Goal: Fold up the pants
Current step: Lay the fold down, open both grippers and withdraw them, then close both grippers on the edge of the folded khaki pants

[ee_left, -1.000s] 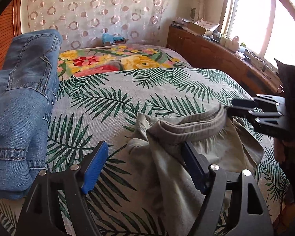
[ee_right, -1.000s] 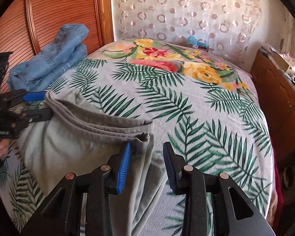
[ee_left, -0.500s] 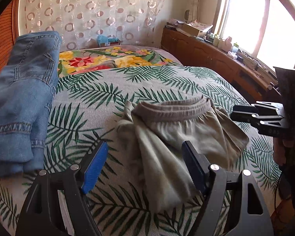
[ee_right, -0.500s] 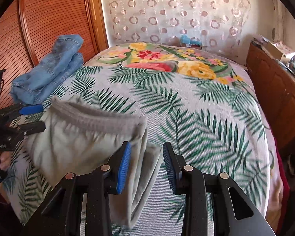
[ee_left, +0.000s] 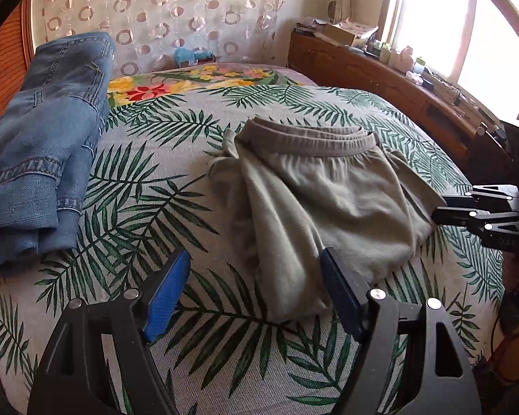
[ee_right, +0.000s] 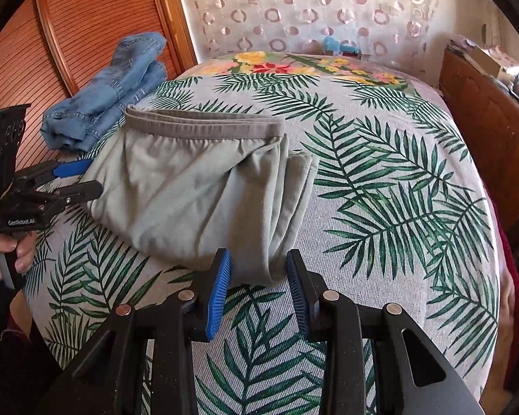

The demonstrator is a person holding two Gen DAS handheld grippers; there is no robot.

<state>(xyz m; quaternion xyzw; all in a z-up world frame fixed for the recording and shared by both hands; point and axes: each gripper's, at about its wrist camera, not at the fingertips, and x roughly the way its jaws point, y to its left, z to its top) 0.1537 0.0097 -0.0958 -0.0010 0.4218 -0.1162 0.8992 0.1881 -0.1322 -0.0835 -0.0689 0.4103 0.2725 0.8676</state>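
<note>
The soft, light grey-green cotton pants (ee_right: 190, 186) lie limp on the bed; its thick elastic waistband (ee_right: 204, 125) offers the best hold. The left claw (ee_left: 252, 294) gapes empty, and the right claw (ee_right: 257, 290) is closing on nothing.

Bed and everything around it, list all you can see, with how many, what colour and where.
grey pants: one, grey-green, folded on the bedspread, waistband toward the far wall
jeans: one pile, blue denim, at the bed's edge by the wooden panel
bedspread: one, pale with green palm leaves, flowers at the far end, covering the bed
blue item: one, light blue, beyond the bed by the wall; too small to identify
curtain: one, pale with ring pattern, on the far wall
wooden cabinet: one, brown, under the window, small clutter on top
left gripper: one, black with blue pads, fingers wide apart above the pants' near end
right gripper: one, black with blue pads, fingers closing, nothing gripped
hand: one, holding the left gripper's handle
</note>
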